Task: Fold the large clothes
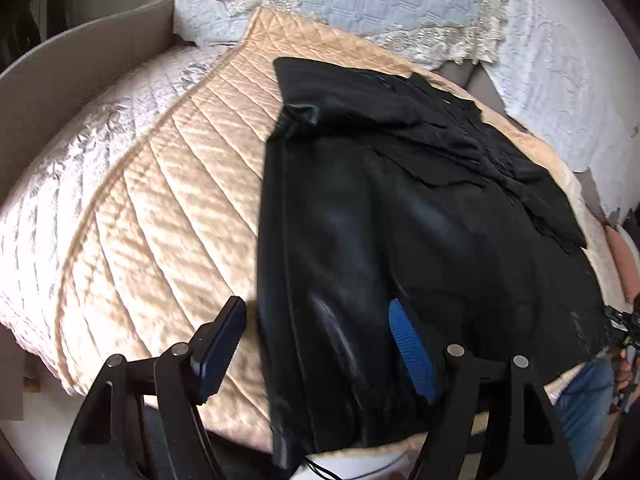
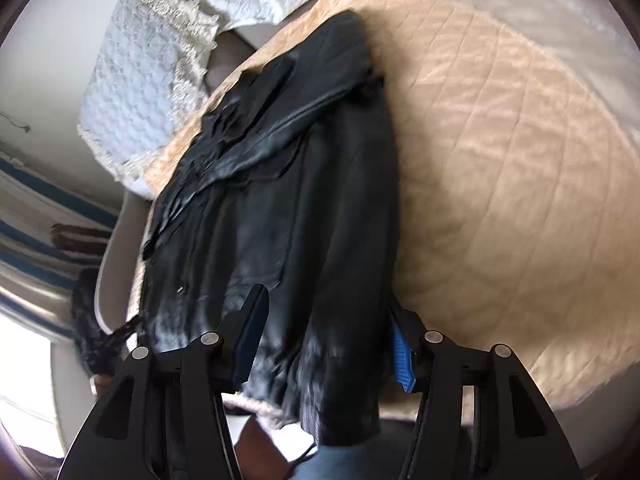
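Hovering both released claws, left gripper and right gripper, over the near hem of the black leather jacket lying lengthwise on the beige quilt, I worry slick leather slips free.

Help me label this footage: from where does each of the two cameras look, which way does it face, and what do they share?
Left wrist: rides the left gripper, looking forward and down along its open fingers at the black jacket from its near left edge; the person's jeans show at right.
Right wrist: rides the right gripper, facing forward over the jacket's near hem, fingers open.
Shared: the same jacket on the beige quilted cover, with the white lace-trimmed cover beyond.
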Demonstrator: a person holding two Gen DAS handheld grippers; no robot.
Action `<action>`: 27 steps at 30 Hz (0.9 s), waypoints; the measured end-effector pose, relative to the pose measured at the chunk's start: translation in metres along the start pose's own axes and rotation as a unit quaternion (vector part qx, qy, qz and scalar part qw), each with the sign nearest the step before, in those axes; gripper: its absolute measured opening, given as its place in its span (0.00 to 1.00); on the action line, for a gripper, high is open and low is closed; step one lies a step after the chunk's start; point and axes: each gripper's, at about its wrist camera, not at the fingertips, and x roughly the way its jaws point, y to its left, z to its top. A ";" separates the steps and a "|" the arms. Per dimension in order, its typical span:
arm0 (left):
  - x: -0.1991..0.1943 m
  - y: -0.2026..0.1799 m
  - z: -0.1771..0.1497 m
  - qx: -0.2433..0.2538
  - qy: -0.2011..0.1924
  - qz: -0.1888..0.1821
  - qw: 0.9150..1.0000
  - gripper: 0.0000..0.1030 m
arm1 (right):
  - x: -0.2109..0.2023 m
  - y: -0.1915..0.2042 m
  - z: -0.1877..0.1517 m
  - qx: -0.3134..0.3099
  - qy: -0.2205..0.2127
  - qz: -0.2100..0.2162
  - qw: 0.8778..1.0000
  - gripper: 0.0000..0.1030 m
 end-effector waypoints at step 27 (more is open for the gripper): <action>0.007 0.026 -0.009 -0.060 -0.010 -0.020 0.998 0.32 | 0.010 0.000 -0.014 0.014 0.019 -0.026 0.999 0.15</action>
